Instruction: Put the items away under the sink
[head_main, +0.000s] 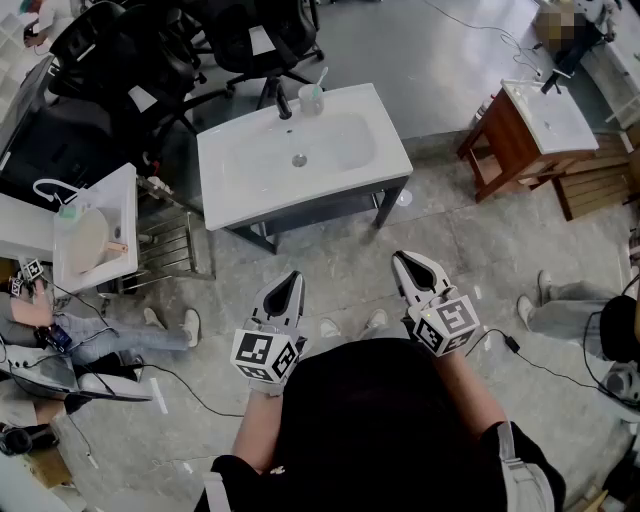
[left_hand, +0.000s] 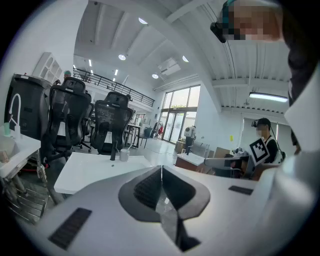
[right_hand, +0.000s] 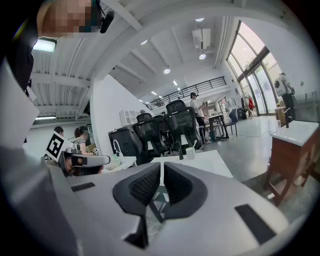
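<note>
- A small white basin (head_main: 122, 215) sits at the far left, with a curved white tap (head_main: 48, 187) at its back edge and a metal wire rack (head_main: 175, 250) just beside it on the floor.
- Black office chairs (head_main: 130, 50) crowd the upper left, behind the basin.
- A large white rectangular sink (head_main: 235, 180) on a dark grey frame (head_main: 390, 205) stands in the middle. A black tap (head_main: 284, 104) and a pale cup (head_main: 311, 99) stand just beside one another on its back rim (something thin sticks up out of the cup).
- The left tool (head_main: 289, 280) is held over the speckled stone floor (head_main: 340, 265) in front of the sink and well apart from it. Its jaws are pressed together with nothing between them.
- The right tool (head_main: 403, 260) is level with the left one, also short of the sink. Its jaws are closed and empty too.
- A brown wooden stand (head_main: 500, 150) with a white basin top (head_main: 555, 125) stands at the right.
</note>
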